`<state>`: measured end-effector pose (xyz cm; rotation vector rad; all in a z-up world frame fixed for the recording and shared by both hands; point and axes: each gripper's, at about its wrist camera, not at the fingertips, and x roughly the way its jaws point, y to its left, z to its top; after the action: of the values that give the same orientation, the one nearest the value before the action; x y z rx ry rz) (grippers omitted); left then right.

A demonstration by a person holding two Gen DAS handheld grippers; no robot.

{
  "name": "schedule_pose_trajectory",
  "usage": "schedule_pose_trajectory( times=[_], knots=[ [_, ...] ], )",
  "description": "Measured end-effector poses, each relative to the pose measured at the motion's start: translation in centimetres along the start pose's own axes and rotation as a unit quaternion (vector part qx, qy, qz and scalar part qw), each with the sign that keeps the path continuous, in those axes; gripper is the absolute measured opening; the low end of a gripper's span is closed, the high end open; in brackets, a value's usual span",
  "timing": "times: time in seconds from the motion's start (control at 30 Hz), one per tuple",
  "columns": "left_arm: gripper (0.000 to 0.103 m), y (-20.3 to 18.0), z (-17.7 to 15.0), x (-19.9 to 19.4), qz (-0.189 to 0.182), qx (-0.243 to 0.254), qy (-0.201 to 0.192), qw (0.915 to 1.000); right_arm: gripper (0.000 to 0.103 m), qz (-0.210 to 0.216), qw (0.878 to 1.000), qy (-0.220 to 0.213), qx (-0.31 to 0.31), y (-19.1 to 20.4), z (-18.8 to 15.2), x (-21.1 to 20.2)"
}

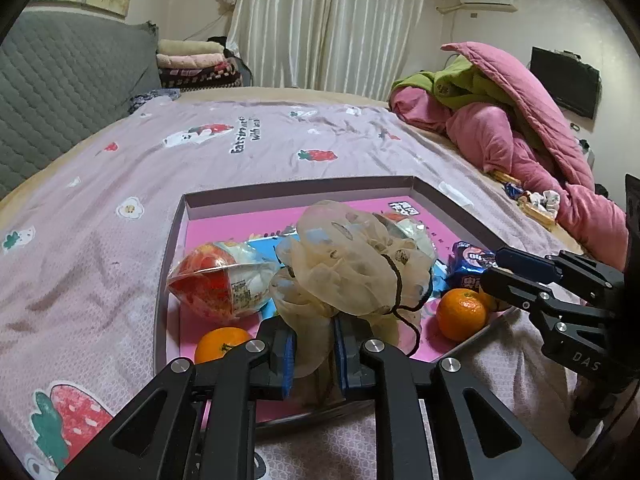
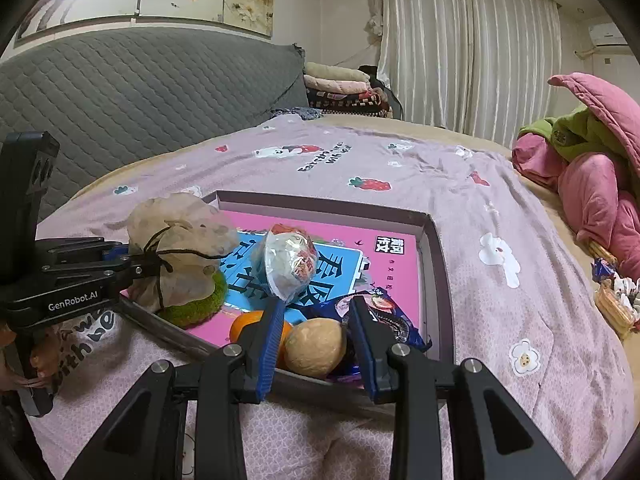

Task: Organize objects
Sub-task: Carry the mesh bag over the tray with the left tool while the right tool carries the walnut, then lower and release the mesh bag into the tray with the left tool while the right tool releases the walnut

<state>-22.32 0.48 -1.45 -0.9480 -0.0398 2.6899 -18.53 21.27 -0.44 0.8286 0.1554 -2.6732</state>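
Note:
A shallow pink-bottomed box (image 1: pixel 280 196) (image 2: pixel 434 248) lies on the bed. My left gripper (image 1: pixel 314 346) (image 2: pixel 138 266) is shut on the neck of a beige gauze drawstring pouch (image 1: pixel 352 264) (image 2: pixel 180 248), over the box's near-left part. My right gripper (image 2: pixel 316 320) (image 1: pixel 486 272) is open, its jaws on either side of a tan round ball (image 2: pixel 316 346) at the box's near edge, not touching it. In the box lie a wrapped red-and-white egg (image 1: pixel 218 280) (image 2: pixel 290 260), tangerines (image 1: pixel 460 312) (image 1: pixel 220 344) (image 2: pixel 244 326) and a blue-purple cookie packet (image 1: pixel 470 262) (image 2: pixel 384 316).
A green ring-shaped pad (image 2: pixel 196 306) lies under the pouch. A pink and green quilt (image 1: pixel 512 120) (image 2: pixel 592 168) is heaped at the right, with snack wrappers (image 1: pixel 532 200) (image 2: pixel 616 300) beside it. A grey headboard (image 2: pixel 140 88) stands at the left.

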Motion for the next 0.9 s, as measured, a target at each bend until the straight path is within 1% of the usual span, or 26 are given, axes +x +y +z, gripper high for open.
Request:
schedule_pose_trajectory(
  times=[0.23, 0.63, 0.8, 0.9],
  knots=[
    [0.017, 0.3, 0.0, 0.3, 0.003, -0.006, 0.006, 1.0, 0.035, 0.0, 1.0, 0.002, -0.001, 0.0, 0.0, 0.1],
    [0.017, 1.1, 0.3, 0.3, 0.01, -0.019, 0.004, 0.9998, 0.035, 0.0, 1.0, 0.004, -0.001, 0.0, 0.1, 0.2],
    [0.018, 1.5, 0.2, 0.6, 0.012, -0.028, 0.011, 0.9995, 0.035, -0.001, 1.0, 0.003, 0.0, 0.0, 0.0, 0.2],
    [0.019, 1.7, 0.3, 0.7, 0.007, -0.033, 0.018, 0.9993, 0.035, -0.001, 1.0, 0.003, 0.003, -0.1, 0.0, 0.1]
  ],
)
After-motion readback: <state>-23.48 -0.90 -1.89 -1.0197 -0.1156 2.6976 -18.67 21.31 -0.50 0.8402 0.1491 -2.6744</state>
